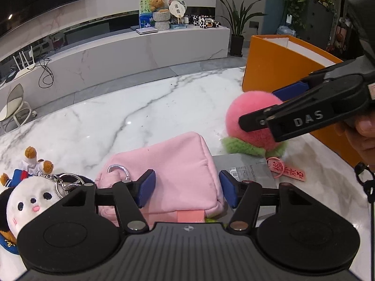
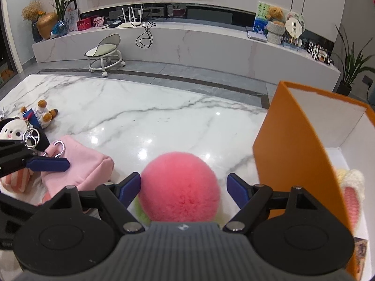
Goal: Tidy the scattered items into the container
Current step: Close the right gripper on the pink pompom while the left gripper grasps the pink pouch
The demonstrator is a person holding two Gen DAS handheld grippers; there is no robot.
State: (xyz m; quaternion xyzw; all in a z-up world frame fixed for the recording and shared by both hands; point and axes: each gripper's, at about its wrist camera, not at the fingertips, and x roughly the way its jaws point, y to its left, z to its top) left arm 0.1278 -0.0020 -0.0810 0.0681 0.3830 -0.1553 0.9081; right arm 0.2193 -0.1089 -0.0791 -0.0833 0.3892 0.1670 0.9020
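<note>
A: Right gripper (image 2: 183, 188)?
B: Spread wide, straddling the pink plush peach (image 2: 179, 185); blue pads (image 2: 130, 188) on either side, not pressing the fur. Seen from the left wrist as a black arm marked DAS, reaching in over the peach (image 1: 252, 123).

A: And the peach itself?
B: Resting on the marble surface (image 2: 145, 117), green leafy base down, just beside the orange box (image 2: 293, 159). Pink tag (image 1: 291, 172) on a ring trailing from it.

A: Left gripper (image 1: 187, 188)?
B: Also released, fingers apart over the pink pouch (image 1: 178, 171), near its closer end. Cannot tell whether touching the fabric.

A: Around the pouch?
B: Grey booklet (image 1: 246, 171) lying next to it, under the peach's edge. To the left, a white-faced plush keychain (image 1: 30, 205) with metal clasp, and a small bear figure (image 1: 30, 161) beyond.

A: Inside the box?
B: White lining, a cream and pink knitted item (image 2: 351, 192) against the near wall.
</note>
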